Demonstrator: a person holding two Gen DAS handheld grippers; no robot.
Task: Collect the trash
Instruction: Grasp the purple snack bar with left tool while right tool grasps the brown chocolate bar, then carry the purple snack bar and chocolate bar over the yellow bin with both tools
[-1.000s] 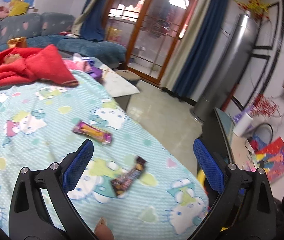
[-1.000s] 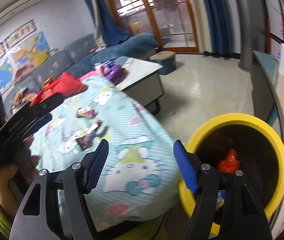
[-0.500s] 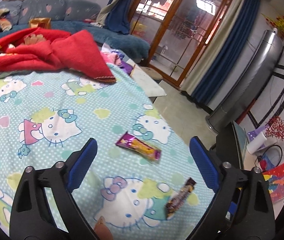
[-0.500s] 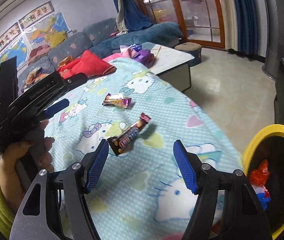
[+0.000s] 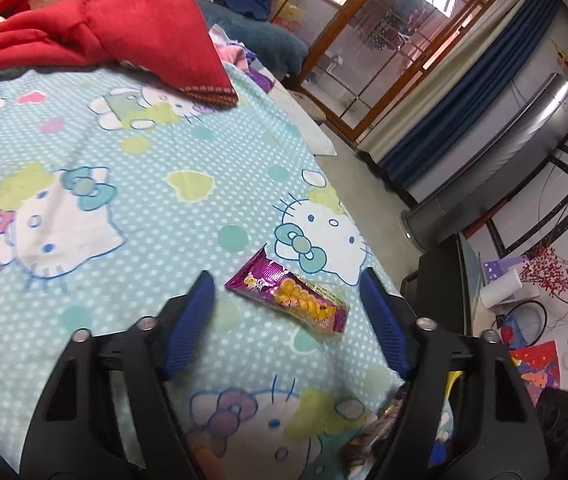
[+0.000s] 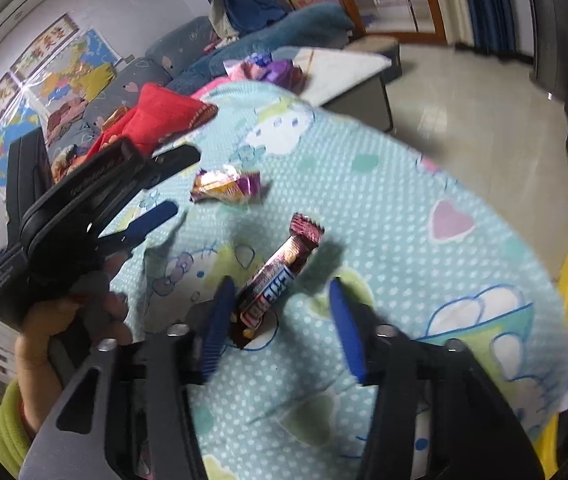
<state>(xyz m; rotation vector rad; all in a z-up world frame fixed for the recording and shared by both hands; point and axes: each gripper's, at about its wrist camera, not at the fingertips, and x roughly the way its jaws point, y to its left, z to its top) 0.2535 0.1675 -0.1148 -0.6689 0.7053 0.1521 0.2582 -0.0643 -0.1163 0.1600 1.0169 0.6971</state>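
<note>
Cartoon-print blanket (image 5: 132, 208), two wrappers left to collect.

Left gripper (image 5: 288, 316) is spread wide around the purple wrapper (image 5: 288, 298); right gripper (image 6: 280, 326) is spread wide, with the brown wrapper (image 6: 274, 280) touching its left finger. Risk: closing jaws may pinch blanket or skid the slick foil aside.

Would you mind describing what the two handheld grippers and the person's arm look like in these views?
Both the left gripper and right gripper are glossy black plastic frames with triangular cut-outs and silver screws, ending in two finely ribbed blue fingers. From the right wrist view, the left one's black body carries faint raised lettering, too blurred to read. The hand gripping it is bare, with a yellow-green sleeve. No cables show.
</note>
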